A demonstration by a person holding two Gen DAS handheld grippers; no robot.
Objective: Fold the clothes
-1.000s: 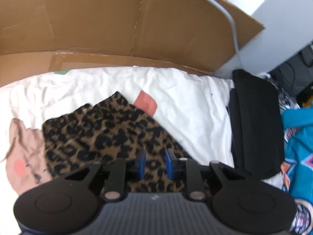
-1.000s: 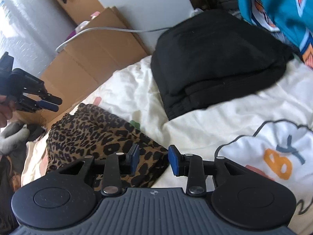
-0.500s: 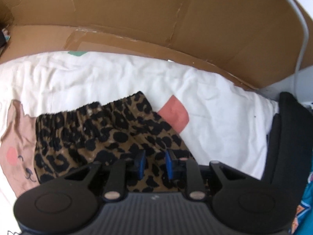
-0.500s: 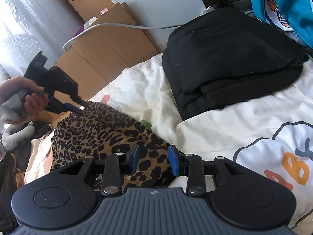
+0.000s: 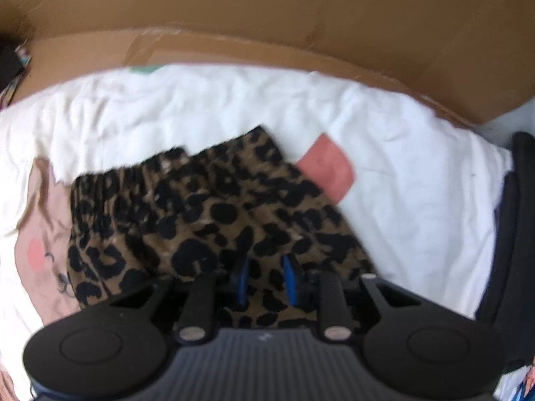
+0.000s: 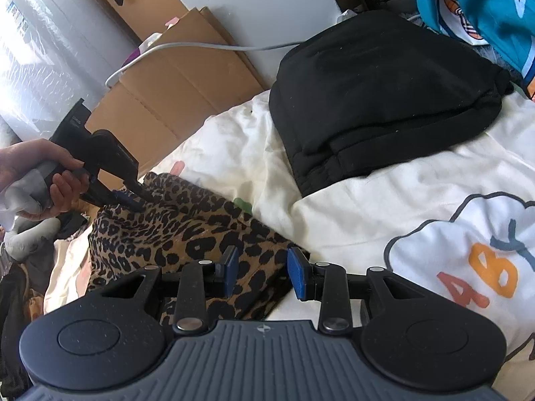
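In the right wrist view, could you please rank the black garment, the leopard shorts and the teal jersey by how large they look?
1. Black garment.
2. Leopard shorts, partly hidden by the right gripper.
3. Teal jersey, cut off by the frame, so its true size is unsure.

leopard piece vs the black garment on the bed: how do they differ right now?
Pattern: the leopard-print garment is tan with black spots; the black garment is plain.

Handling: both claws are at the leopard-print garment, the right claw open over one edge, the left claw at the far edge; the black garment is untouched.

Pose: the leopard-print garment lies rumpled and low; the black garment is a neat folded stack.

Both rest on the white bedding.
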